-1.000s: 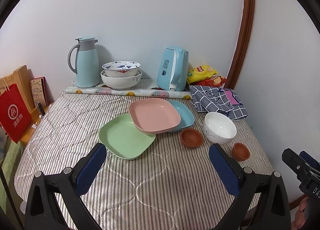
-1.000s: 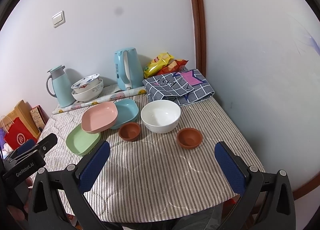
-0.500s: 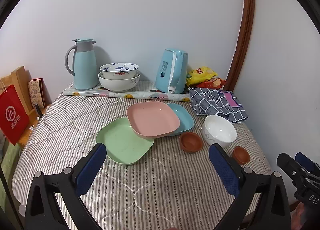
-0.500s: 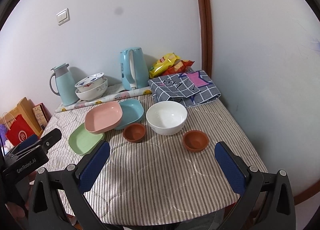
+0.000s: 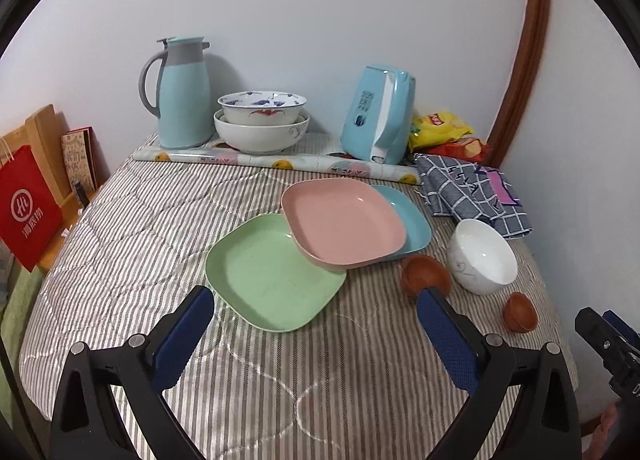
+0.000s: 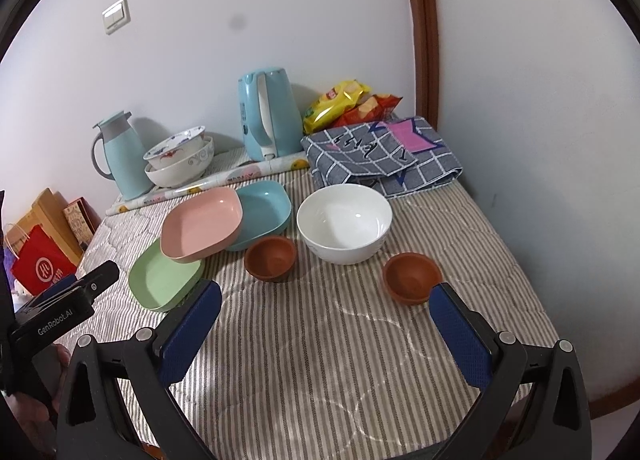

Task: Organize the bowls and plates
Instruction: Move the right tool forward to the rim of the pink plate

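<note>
A green plate (image 5: 272, 272), a pink plate (image 5: 342, 226) and a blue plate (image 5: 412, 220) overlap in a row on the striped table; the pink one rests on both others. A white bowl (image 5: 482, 256) and two small brown bowls (image 5: 426, 274) (image 5: 519, 312) sit to their right. My left gripper (image 5: 316, 304) is open and empty, just in front of the green plate. My right gripper (image 6: 326, 300) is open and empty, in front of the brown bowls (image 6: 271, 258) (image 6: 412, 277) and the white bowl (image 6: 344, 228).
At the back stand a blue thermos jug (image 5: 182, 94), two stacked patterned bowls (image 5: 262, 122), a blue kettle (image 5: 380, 116), snack bags (image 5: 444, 132) and a checked cloth (image 5: 472, 192). A rolled mat (image 5: 276, 160) lies along the back. A red bag (image 5: 26, 208) stands left of the table.
Both grippers have moved forward toward the dishes, which now look larger and nearer. Both stay open and empty. Nothing on the table has moved.
</note>
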